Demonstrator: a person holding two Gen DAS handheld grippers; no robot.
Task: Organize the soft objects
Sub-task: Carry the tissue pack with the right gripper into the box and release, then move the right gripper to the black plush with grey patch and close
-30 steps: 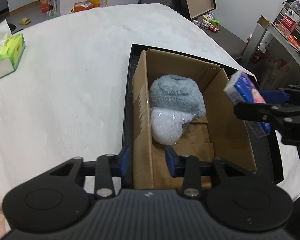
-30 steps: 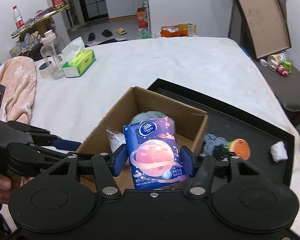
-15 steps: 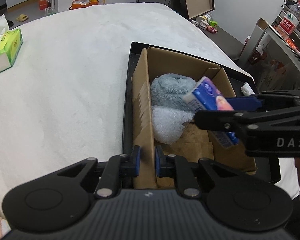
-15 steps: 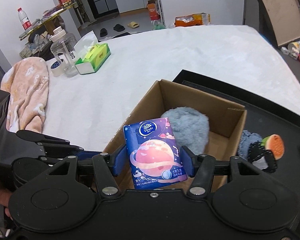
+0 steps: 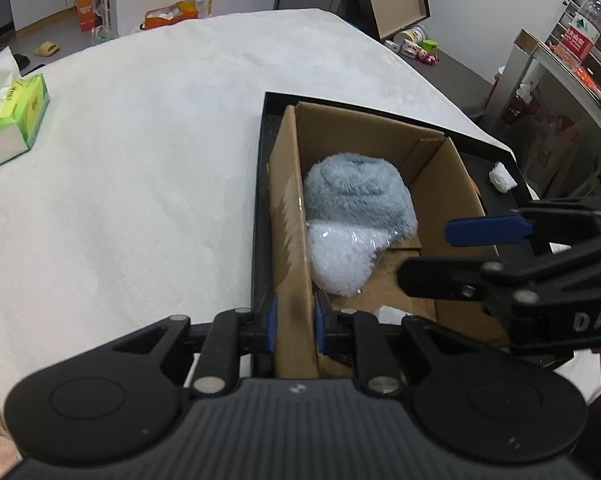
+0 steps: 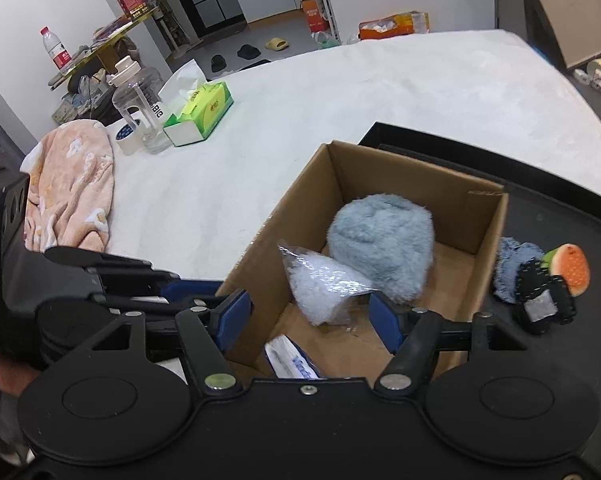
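A cardboard box [image 5: 440, 184] stands in a black tray [image 5: 260, 184]. In it lie a grey-blue fluffy bundle [image 6: 380, 244] and a clear bag of white filling [image 6: 324, 284]. A blue tissue pack [image 6: 292, 360] lies loose at the box's near end, partly hidden by my right gripper's body. My right gripper [image 6: 308, 312] hovers over the box, its jaws opening with nothing between the pads. My left gripper [image 5: 295, 322] pinches the box's near left wall; its jaws are easing open, but the pads still touch the cardboard.
On the tray [image 6: 540, 216] beside the box lie a blue-grey fluffy piece [image 6: 512, 264], an orange plush [image 6: 572, 268], a black item [image 6: 540, 304] and a white wad [image 5: 502, 178]. Far left: green tissue box [image 6: 204, 114], water jug [image 6: 140, 104], pink towel [image 6: 72, 188].
My right gripper has opened and let go of the blue tissue pack, which dropped into the box. My left gripper has closed onto the box's wall.
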